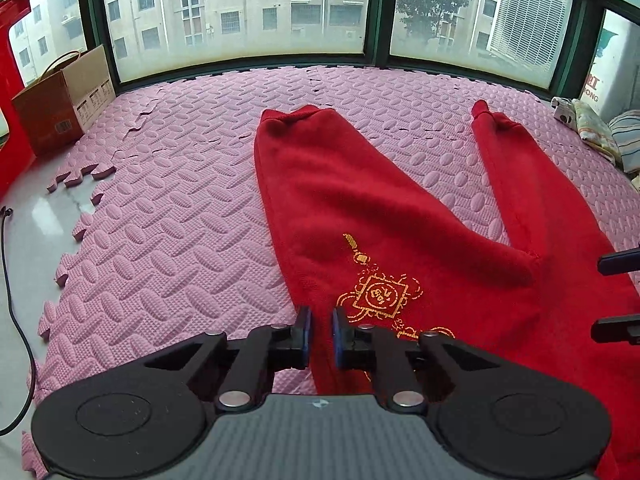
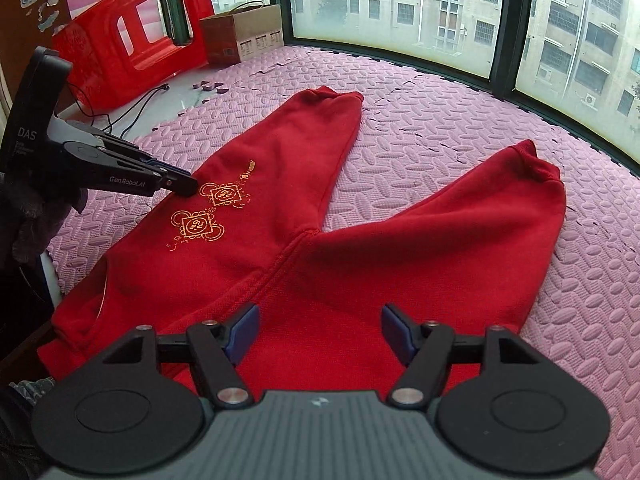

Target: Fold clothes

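Nearest to the cameras lies the waist part of the red fleece trousers with gold embroidery (image 2: 256, 240), spread flat on the pink foam puzzle mat (image 1: 168, 216) with both legs apart in a V shape. On the left, the left gripper (image 1: 320, 334) has its jaws almost closed over the outer edge of the left leg, though I cannot tell if cloth is really pinched, and on the right, the right gripper (image 2: 316, 330) is wide open above the waist and holds nothing. No fold is visible yet, so I judge the whole folding is still to do.

Pink foam mat (image 1: 168, 216) under spread red trousers (image 2: 280, 216), cardboard box (image 1: 60, 108) at its corner
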### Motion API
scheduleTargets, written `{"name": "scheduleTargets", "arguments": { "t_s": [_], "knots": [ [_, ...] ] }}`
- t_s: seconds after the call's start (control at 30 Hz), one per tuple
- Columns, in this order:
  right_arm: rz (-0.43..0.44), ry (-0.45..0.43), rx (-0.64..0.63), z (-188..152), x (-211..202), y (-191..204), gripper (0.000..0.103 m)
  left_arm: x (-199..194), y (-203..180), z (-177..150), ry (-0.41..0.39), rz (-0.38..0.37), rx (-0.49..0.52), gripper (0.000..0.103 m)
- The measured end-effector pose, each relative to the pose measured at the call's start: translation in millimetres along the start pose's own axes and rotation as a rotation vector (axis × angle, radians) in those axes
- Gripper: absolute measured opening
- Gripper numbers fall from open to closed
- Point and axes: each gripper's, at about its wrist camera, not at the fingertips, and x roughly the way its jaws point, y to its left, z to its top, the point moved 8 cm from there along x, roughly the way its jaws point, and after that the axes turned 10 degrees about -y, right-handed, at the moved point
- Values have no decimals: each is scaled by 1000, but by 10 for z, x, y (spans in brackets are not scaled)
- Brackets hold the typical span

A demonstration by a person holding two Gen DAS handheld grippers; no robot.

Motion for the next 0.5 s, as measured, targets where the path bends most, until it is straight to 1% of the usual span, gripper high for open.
{"name": "scheduleTargets", "arguments": {
  "t_s": [0.13,0.23,0.33,0.37,0.5],
  "knots": [
    [-20,26,14,-110,7,-22,68,-106,74,60,-21,-2,-24,9],
    [-33,57,28,-239,19,-53,68,-115,132,42,-9,-2,-39,9],
    [-39,55,32,-258,-23,-72,69,-119,137,36,1,2,-37,11],
    [-38,47,33,-237,-41,-73,68,-134,127,72,-8,3,-37,13],
    [-32,20,28,-153,-81,-60,68,-197,87,212,-42,6,-37,13]
  ]
}}
